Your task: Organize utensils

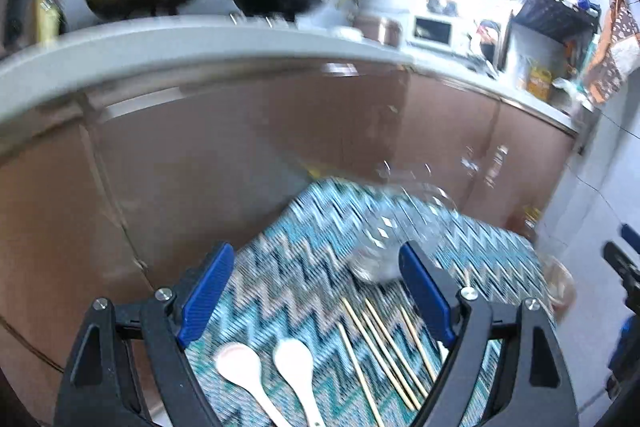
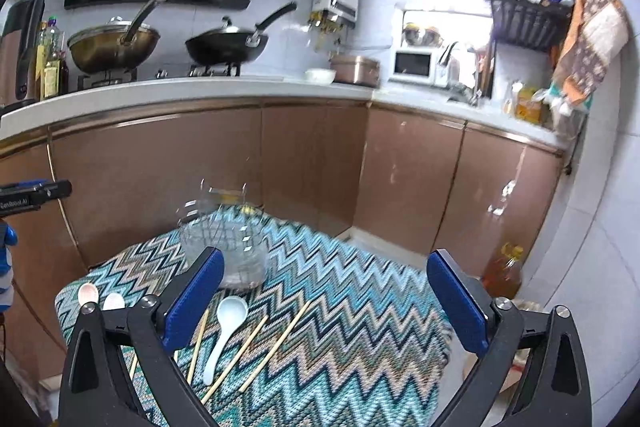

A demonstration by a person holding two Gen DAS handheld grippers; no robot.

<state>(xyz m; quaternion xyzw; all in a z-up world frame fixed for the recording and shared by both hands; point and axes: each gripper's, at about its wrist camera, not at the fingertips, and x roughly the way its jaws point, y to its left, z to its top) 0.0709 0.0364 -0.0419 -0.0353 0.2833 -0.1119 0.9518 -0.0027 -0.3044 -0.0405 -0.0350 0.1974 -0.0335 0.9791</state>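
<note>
A small table with a zigzag cloth (image 1: pixel 304 267) (image 2: pixel 352 307) holds the utensils. In the left wrist view two white spoons (image 1: pixel 244 367) (image 1: pixel 298 363) and several wooden chopsticks (image 1: pixel 384 347) lie near me, with a clear glass jar (image 1: pixel 384 243) standing beyond. My left gripper (image 1: pixel 316 295) is open and empty above them. In the right wrist view a white spoon (image 2: pixel 226 323) lies among chopsticks (image 2: pixel 276 343), two more spoons (image 2: pixel 88 293) lie at the left, and the jar (image 2: pixel 228 251) stands behind. My right gripper (image 2: pixel 324 295) is open and empty above the cloth.
Brown kitchen cabinets (image 2: pixel 304 163) and a white counter (image 2: pixel 200 87) with two woks (image 2: pixel 112 43) (image 2: pixel 228 47) stand behind the table. An oil bottle (image 2: pixel 504 271) stands on the floor at the right. The left gripper's body (image 2: pixel 32 193) shows at the left edge.
</note>
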